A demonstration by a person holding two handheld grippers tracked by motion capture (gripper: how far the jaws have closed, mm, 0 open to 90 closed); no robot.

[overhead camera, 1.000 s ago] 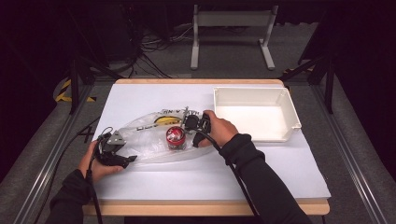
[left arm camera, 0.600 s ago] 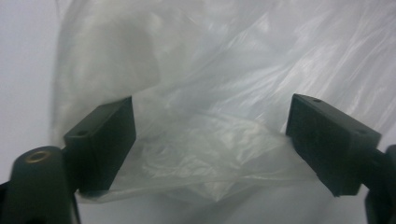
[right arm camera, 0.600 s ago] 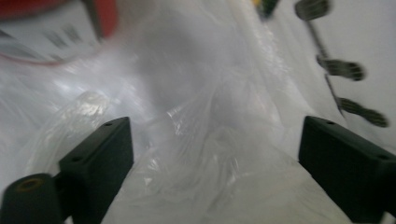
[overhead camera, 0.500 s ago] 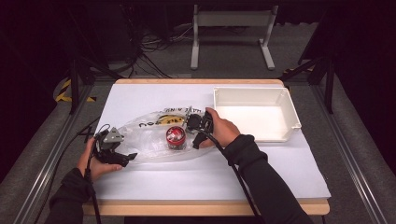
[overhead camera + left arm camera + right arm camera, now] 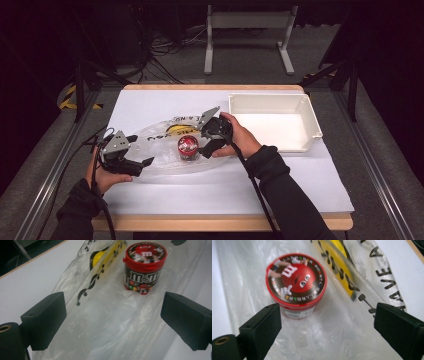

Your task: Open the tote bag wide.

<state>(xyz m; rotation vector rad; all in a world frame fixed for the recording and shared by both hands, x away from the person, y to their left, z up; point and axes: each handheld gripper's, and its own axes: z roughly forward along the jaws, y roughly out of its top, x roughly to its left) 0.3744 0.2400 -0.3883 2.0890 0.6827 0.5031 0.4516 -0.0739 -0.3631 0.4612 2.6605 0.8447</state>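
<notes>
Both sets of jaws have just been opening and are now standing wide with nothing between them: your left gripper (image 5: 142,164) and right gripper (image 5: 206,142) are lifting off the plastic bag (image 5: 160,150). You've probably released it, leaving the candy tub (image 5: 187,146) standing upright on it, between the 2 grippers.

table: my white tabletop (image 5: 165,102), wood edge showing along the far and near sides
floor: grey carpet (image 5: 240,75) beyond the far edge
far furniture: pale metal stand (image 5: 248,22), two legs, feet on the carpet
cables: black tangle (image 5: 165,45) on the floor past the far-left corner
tape: yellow-black strip (image 5: 70,97) left of the table
rails: metal frame bars (image 5: 47,185) along both sides
light: table lit, room around it dark
</notes>
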